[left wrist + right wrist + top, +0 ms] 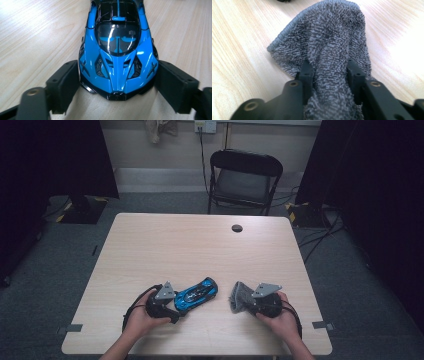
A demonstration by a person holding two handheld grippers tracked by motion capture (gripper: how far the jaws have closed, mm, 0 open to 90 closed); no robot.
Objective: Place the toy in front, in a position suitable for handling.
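We've got the left gripper (117, 82) clamped wide on the nose of the blue toy car (117, 50) — its pads sit against both front flanks, the car stretching away ahead of them on the table (165, 245). Over on the right gripper (329, 75), the jaws pinch a bunched fold of the grey cloth (324, 37), which fans out ahead of the tips. Both things are in hand; the cloth hasn't met the car yet — the wiping, we reckon, is all to come.
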